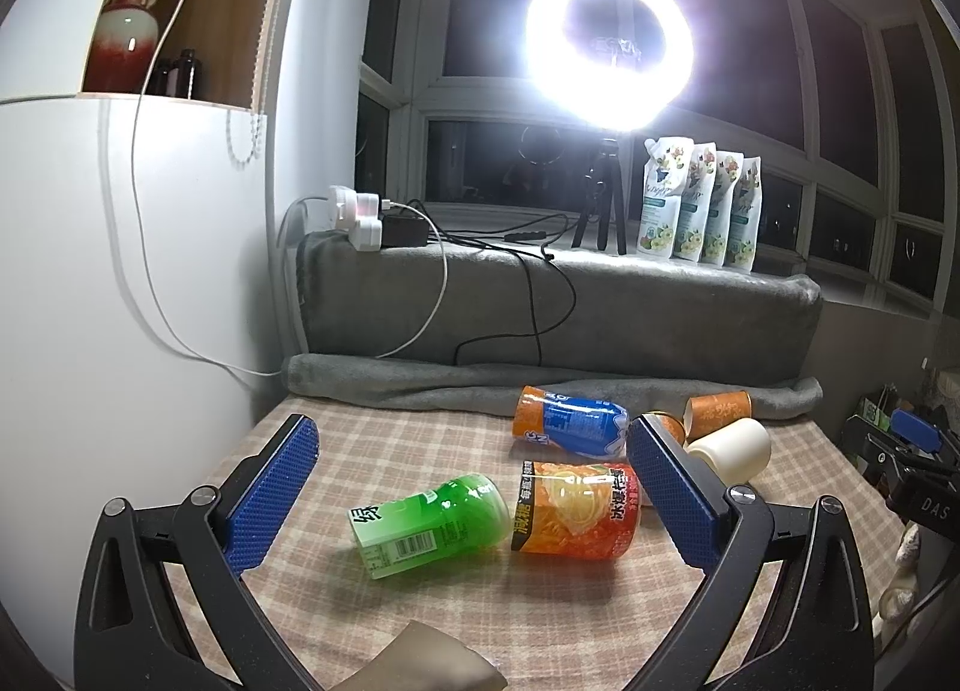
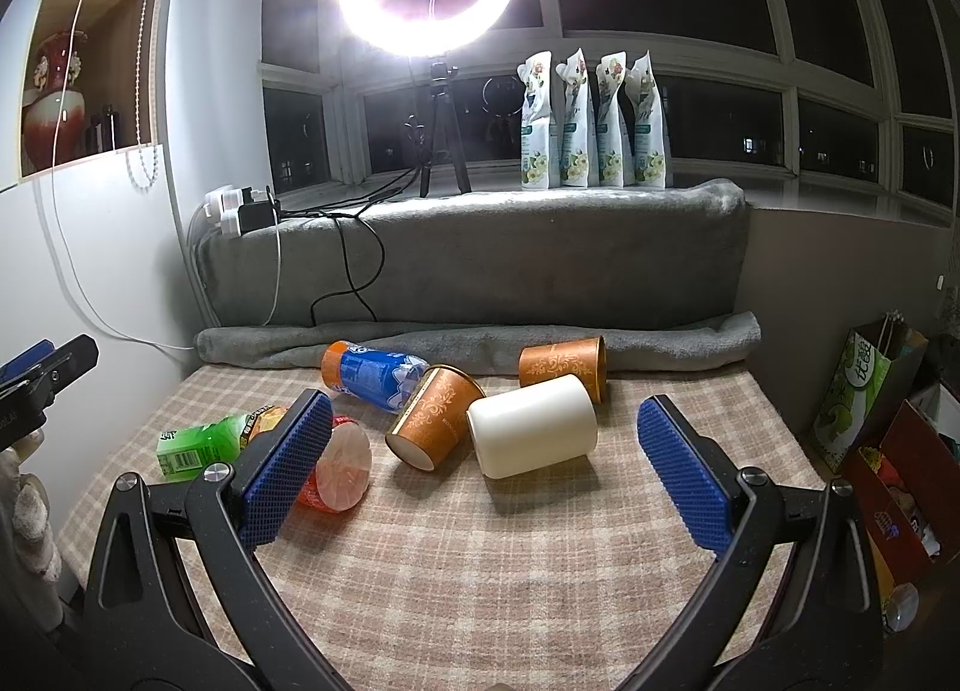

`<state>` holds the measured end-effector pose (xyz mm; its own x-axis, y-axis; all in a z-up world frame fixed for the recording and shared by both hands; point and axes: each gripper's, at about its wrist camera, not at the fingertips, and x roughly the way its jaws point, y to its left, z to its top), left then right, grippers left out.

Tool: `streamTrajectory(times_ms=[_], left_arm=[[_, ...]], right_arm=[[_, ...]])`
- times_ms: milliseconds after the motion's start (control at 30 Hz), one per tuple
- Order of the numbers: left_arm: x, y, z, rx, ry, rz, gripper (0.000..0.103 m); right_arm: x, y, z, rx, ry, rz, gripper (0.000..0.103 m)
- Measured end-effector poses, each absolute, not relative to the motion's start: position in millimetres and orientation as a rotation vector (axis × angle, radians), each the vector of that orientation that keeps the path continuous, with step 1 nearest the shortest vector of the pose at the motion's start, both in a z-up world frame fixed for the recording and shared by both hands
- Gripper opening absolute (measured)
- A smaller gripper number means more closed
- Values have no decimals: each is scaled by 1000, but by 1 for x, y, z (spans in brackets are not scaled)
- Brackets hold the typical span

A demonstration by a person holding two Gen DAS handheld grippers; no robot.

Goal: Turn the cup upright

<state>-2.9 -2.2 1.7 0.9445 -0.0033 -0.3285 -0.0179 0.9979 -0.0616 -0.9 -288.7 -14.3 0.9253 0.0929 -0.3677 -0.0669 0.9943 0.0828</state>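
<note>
**Both grippers spread, hovering; no cup gripped**

Right gripper [image 2: 483, 472]: jaws wide apart, nothing between the pads, low over the checked tablecloth [image 2: 480, 571]. The cream cup [image 2: 533, 427] lies on its side straight ahead, just beyond the fingertips and centred in the gap. Touching or just beside it is an orange patterned paper cup [image 2: 435, 418], also tipped; a second orange cup [image 2: 563, 364] lies behind, near the rolled grey towel [image 2: 660, 334].

Left gripper [image 1: 471, 496]: also spread and empty, facing the toppled green bottle [image 1: 429, 523] and orange-labelled bottle [image 1: 573, 511].

Step, as I read it: approach, pre-grasp. Next move likely calls for advancing the right gripper around the cream cup's body, closing across it, then rotating it mouth-up. Which end is the mouth I cannot tell.
</note>
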Motion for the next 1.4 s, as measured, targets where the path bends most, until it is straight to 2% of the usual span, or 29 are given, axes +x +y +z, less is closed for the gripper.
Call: streamTrajectory(times_ms=[700, 1000, 1400], left_arm=[[-3, -3, -2, -54, 347, 10, 102], [3, 15, -23, -90, 464, 0, 102], [7, 40, -66, -221, 657, -35, 102]], right_arm=[[10, -274, -18, 4, 408, 160, 103], [45, -234, -26, -214, 493, 347, 103], [109, -154, -57, -575, 750, 684, 103]])
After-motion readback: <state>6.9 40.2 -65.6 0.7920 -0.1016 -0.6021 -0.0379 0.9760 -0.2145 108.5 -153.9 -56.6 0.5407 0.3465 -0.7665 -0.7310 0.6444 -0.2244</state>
